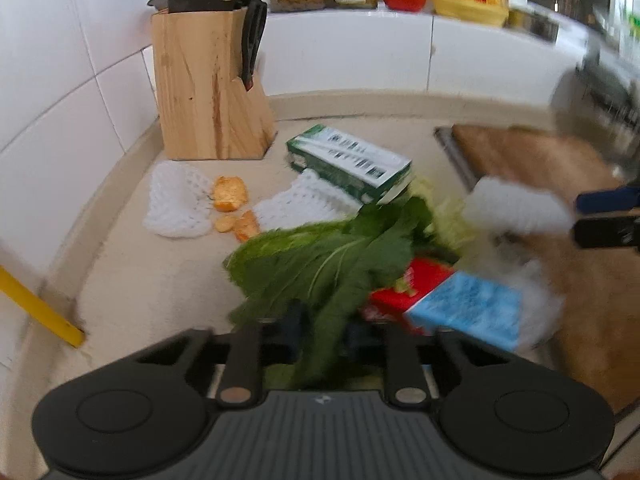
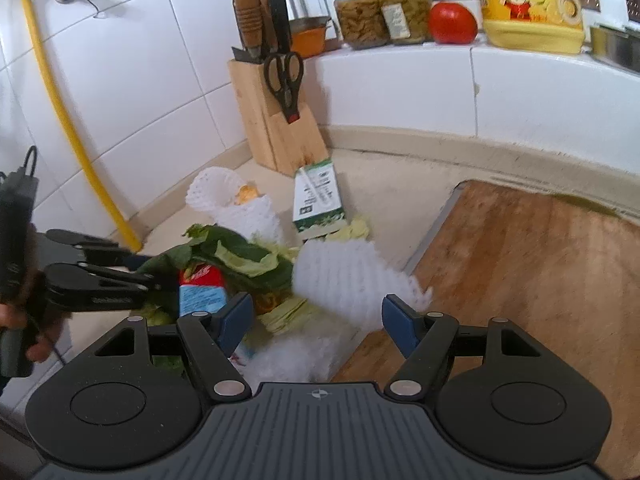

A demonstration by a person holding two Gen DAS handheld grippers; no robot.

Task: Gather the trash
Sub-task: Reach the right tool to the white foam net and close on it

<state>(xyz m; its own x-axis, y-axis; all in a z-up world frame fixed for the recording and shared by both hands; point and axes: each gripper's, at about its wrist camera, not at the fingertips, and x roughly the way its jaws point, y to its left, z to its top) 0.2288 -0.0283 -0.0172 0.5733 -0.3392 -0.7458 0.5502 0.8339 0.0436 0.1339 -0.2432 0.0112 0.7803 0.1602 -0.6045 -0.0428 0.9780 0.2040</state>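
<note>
While the left gripper (image 1: 320, 328) clamps a green leaf (image 1: 340, 256) mid-counter (image 1: 140, 280), right gripper (image 2: 316, 320) spreads wide beside white foam netting (image 2: 340, 280) at the cutting board's (image 2: 540, 280) left edge.

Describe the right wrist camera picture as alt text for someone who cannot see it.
The right gripper, open, reaches toward a white foam net on a kitchen counter, beside a wooden cutting board. To the left, the left gripper grips green leaves heaped over a red and blue carton.
</note>
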